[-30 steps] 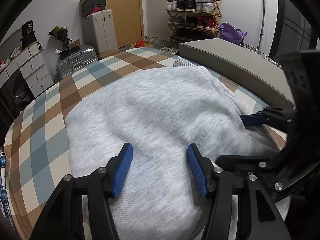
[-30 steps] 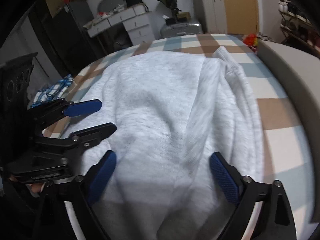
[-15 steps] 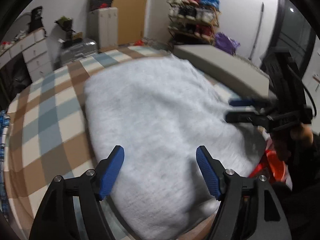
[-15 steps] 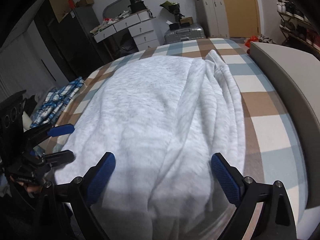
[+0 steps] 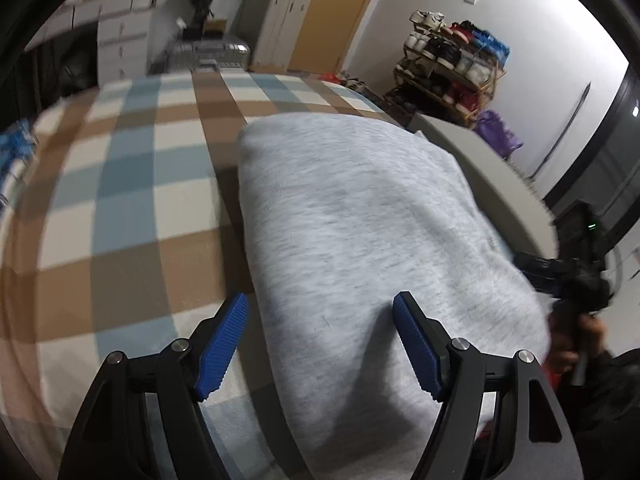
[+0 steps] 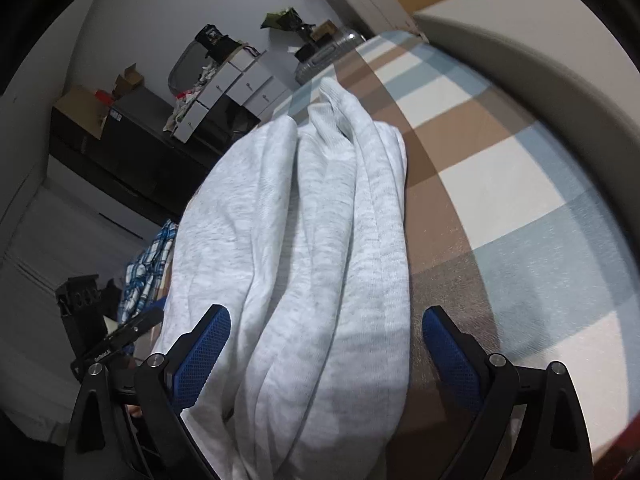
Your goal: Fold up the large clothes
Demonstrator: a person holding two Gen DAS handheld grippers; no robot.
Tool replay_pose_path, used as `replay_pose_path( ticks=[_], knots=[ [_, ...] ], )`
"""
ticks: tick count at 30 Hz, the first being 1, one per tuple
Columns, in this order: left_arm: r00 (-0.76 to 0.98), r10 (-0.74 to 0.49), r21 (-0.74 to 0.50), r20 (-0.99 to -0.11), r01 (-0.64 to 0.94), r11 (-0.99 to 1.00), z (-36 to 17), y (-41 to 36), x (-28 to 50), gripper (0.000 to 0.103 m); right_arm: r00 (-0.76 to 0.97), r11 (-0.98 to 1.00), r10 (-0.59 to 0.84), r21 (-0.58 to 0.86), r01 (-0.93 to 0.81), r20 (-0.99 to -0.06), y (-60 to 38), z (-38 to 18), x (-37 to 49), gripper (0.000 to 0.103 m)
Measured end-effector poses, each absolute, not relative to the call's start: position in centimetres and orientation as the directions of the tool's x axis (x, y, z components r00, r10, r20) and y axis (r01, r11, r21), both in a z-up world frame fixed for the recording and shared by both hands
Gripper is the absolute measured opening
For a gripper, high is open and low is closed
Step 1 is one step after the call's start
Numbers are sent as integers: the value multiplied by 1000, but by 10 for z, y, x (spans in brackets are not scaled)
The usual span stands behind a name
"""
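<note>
Our folded light-grey fleece sweatshirt (image 5: 360,240) lies on the checked bed (image 5: 128,184) — left tongs (image 5: 320,344), just widened, and right tongs (image 6: 326,356) straddle its edges, apart, gripping nothing.

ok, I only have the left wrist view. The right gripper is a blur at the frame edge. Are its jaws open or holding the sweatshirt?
Observer: Open. In the right wrist view the right gripper has its jaws wide apart, with the near end of the sweatshirt between them and nothing pinched.
Operator: Is the cloth flat on that side?
Observer: No. It lies in long ridges running away from the camera, up to a ribbed end.
Operator: Where is its edge relative to the jaws?
Observer: The edge runs between them. One pad is over bare bedspread.
</note>
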State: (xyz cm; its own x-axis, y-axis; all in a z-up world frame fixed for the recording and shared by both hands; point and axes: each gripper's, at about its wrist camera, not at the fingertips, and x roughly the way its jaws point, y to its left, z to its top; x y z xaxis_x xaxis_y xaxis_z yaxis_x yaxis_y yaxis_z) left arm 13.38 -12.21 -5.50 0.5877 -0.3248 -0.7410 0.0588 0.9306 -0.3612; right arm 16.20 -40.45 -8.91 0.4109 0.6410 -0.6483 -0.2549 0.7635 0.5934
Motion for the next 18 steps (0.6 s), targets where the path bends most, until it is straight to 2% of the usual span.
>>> replay_pose_path(
  ticks=[6, 10, 14, 18],
  knots=[
    [544, -459, -514, -702, 59, 856, -67, -114, 132, 71, 354, 739, 673, 594, -317, -649, -380, -90, 176, 103],
    [507, -566, -644, -650, 29, 765, -78, -105, 135, 76, 324, 710, 704, 626, -322, -632, -373, -92, 180, 103],
    [498, -630, -710, -597, 39, 703, -84, -102, 141, 77, 321, 702, 712, 630, -332, -624, -367, -92, 187, 103],
    [495, -634, -710, -595, 46, 703, -80, -107, 149, 78, 342, 724, 689, 591, -355, -639, -354, -90, 192, 103]
  ],
)
